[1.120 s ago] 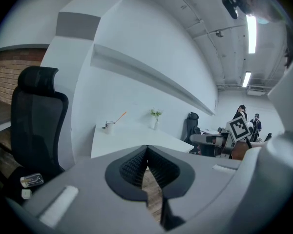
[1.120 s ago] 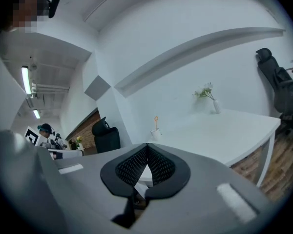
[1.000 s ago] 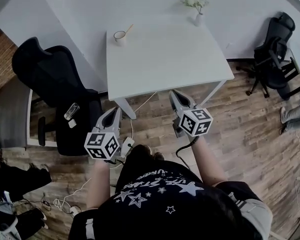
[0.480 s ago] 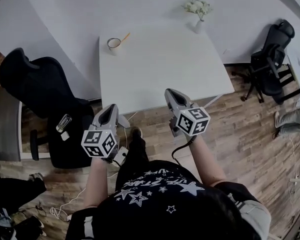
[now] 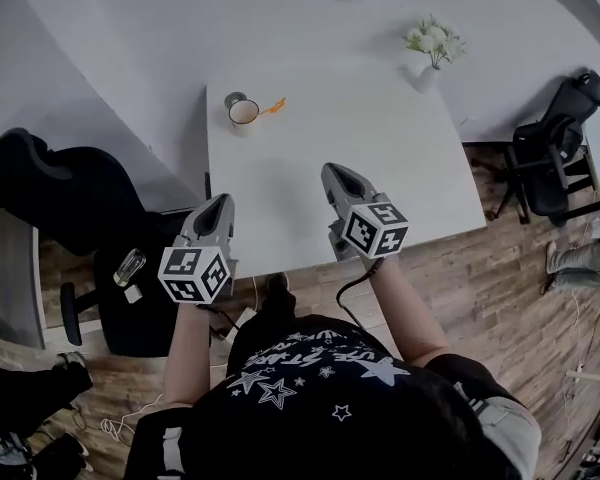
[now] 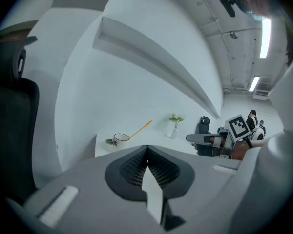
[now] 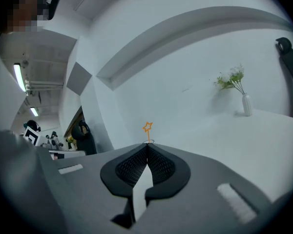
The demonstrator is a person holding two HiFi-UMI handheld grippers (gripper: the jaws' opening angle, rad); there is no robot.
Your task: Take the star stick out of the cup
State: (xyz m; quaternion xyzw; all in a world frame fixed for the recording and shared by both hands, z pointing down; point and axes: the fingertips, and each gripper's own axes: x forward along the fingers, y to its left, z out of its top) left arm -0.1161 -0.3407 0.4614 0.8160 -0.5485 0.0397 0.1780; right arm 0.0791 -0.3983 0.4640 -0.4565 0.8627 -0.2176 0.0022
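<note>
Head view: the left gripper (image 5: 218,203) and the right gripper (image 5: 332,173) are held over the near edge of a white table (image 5: 380,158), each with its marker cube toward the person. In the left gripper view the jaws are seen pressed together at the tips, with nothing between the ribbed pads. In the right gripper view the jaws are likewise closed and empty. A white cup (image 5: 243,112) is set well ahead of both grippers, at the far part of the table; it is touched by neither. The orange star stick (image 5: 271,107) is stood in the cup, tilted, and is leaned out over the rim on the side toward the right gripper. From the left gripper the cup is noted ahead and a little left of the jaw line, its handle on the far left. From the right gripper the star is noted straight ahead, just above the closed jaw tips, with the cup mostly hidden behind them. A white vase of flowers (image 5: 430,63) is noted far ahead and to the right of the right gripper. A black office chair (image 5: 50,193) is noted left of the left gripper.
</note>
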